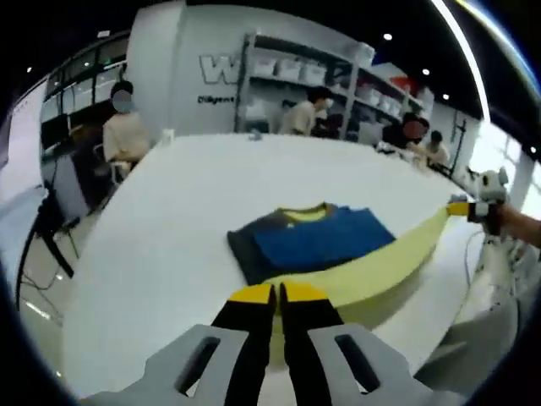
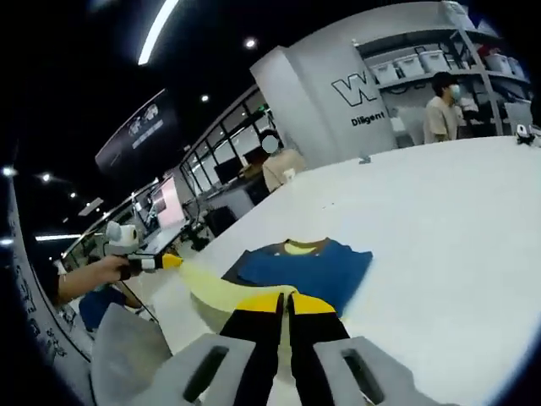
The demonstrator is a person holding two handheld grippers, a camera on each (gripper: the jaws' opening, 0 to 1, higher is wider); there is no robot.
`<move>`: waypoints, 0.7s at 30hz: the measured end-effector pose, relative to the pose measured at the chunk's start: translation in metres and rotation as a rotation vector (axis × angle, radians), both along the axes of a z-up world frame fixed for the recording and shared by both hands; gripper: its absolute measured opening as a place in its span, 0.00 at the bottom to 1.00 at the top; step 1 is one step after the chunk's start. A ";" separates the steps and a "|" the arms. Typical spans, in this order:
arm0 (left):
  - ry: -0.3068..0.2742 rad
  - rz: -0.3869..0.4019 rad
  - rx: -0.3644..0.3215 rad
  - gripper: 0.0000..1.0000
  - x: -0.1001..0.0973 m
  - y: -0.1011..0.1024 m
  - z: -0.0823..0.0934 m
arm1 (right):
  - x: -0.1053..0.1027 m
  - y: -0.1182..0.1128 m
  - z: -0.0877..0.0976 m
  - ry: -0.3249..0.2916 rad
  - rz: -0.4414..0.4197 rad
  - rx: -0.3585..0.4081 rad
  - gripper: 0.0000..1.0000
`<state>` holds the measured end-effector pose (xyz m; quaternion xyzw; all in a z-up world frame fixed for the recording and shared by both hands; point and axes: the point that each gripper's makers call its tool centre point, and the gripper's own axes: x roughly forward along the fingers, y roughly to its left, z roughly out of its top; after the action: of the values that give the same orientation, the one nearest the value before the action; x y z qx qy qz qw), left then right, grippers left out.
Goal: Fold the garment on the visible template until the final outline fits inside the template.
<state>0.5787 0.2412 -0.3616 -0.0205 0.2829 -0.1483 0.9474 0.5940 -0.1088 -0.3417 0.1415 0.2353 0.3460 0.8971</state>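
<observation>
so, left gripper view first: at lower centre the left tongs (image 1: 277, 293) are pressed together on one end of a pale yellow sheet (image 1: 372, 266), which stretches up to the right edge of the frame, where the right tongs (image 1: 463, 208) pinch its other end. beyond the sheet, mid-frame, the blue garment (image 1: 311, 239) lies folded flat on the white desk (image 1: 169, 228), yellow collar showing at its far side. whether the sheet is the template i cannot tell.

right gripper view: at left the left tongs (image 2: 166, 261) grip the sheet (image 2: 221, 291), which runs across to the right tongs (image 2: 286, 303) at lower centre, closed on it. the garment (image 2: 308, 268) sits just above them on the desk (image 2: 439, 220).

likely both are light and soft. the sheet sags between its ends, so it wants tension from both tongs. the garment will drape and slip if lifted by one layer, so take it at folded corners or edges.

shelves (image 1: 313, 72) at upper centre hold pale bins; their contents can't be made out.
</observation>
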 end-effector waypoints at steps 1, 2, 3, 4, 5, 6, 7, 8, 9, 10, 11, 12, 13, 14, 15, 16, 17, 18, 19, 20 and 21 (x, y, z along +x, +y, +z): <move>-0.008 -0.002 -0.001 0.01 0.006 0.001 0.002 | 0.003 0.000 0.000 -0.001 -0.004 0.002 0.00; -0.014 -0.001 -0.001 0.01 0.012 0.002 0.004 | 0.011 0.001 0.003 0.006 -0.030 0.020 0.00; -0.025 -0.008 0.005 0.01 0.018 0.002 0.008 | 0.016 0.001 0.003 0.011 -0.036 0.027 0.00; -0.028 -0.010 0.008 0.01 0.024 0.003 0.008 | 0.021 0.002 0.004 0.009 -0.036 0.025 0.00; -0.030 -0.010 0.010 0.01 0.027 0.004 0.008 | 0.024 0.002 0.004 0.005 -0.037 0.023 0.00; -0.036 -0.014 0.017 0.01 0.038 0.005 0.008 | 0.037 0.003 0.005 -0.006 -0.042 0.015 0.00; -0.039 -0.017 0.021 0.01 0.044 0.006 0.009 | 0.043 0.004 0.006 -0.011 -0.042 0.014 0.00; -0.042 -0.018 0.022 0.01 0.049 0.007 0.010 | 0.048 0.005 0.006 -0.013 -0.043 0.012 0.00; -0.046 -0.020 0.025 0.01 0.057 0.007 0.010 | 0.054 0.007 0.005 -0.012 -0.046 0.007 0.00; -0.049 -0.019 0.028 0.01 0.064 0.008 0.010 | 0.058 0.007 0.003 -0.002 -0.050 -0.001 0.00; -0.060 -0.031 0.039 0.01 0.073 0.008 0.010 | 0.065 0.004 0.001 0.004 -0.054 -0.009 0.00; -0.068 -0.043 0.054 0.01 0.081 0.009 0.009 | 0.072 0.003 -0.001 0.005 -0.055 -0.015 0.00; -0.063 -0.035 0.050 0.01 0.090 0.010 0.006 | 0.079 0.003 -0.002 0.004 -0.056 -0.019 0.00; -0.066 -0.035 0.051 0.01 0.096 0.009 0.005 | 0.081 0.003 -0.002 0.003 -0.058 -0.024 0.00; -0.069 -0.037 0.049 0.01 0.101 0.009 0.004 | 0.088 0.002 -0.005 0.009 -0.066 -0.030 0.00; -0.070 -0.041 0.048 0.01 0.111 0.008 0.000 | 0.094 0.001 -0.008 0.008 -0.070 -0.031 0.00; -0.066 -0.041 0.048 0.01 0.116 0.007 -0.002 | 0.098 0.000 -0.010 0.013 -0.074 -0.034 0.00; -0.065 -0.048 0.056 0.01 0.120 0.004 -0.003 | 0.101 0.001 -0.012 0.014 -0.075 -0.039 0.00; -0.062 -0.048 0.060 0.01 0.123 0.004 -0.006 | 0.106 0.001 -0.017 0.019 -0.078 -0.051 0.00; -0.057 -0.049 0.063 0.01 0.132 0.006 -0.012 | 0.109 0.001 -0.020 0.023 -0.080 -0.056 0.00; -0.054 -0.050 0.068 0.01 0.136 0.007 -0.017 | 0.116 0.000 -0.025 0.026 -0.080 -0.061 0.00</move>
<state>0.7151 0.2478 -0.3782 0.0228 0.2627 -0.1626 0.9508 0.7100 -0.1093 -0.3665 0.1277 0.2516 0.3005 0.9111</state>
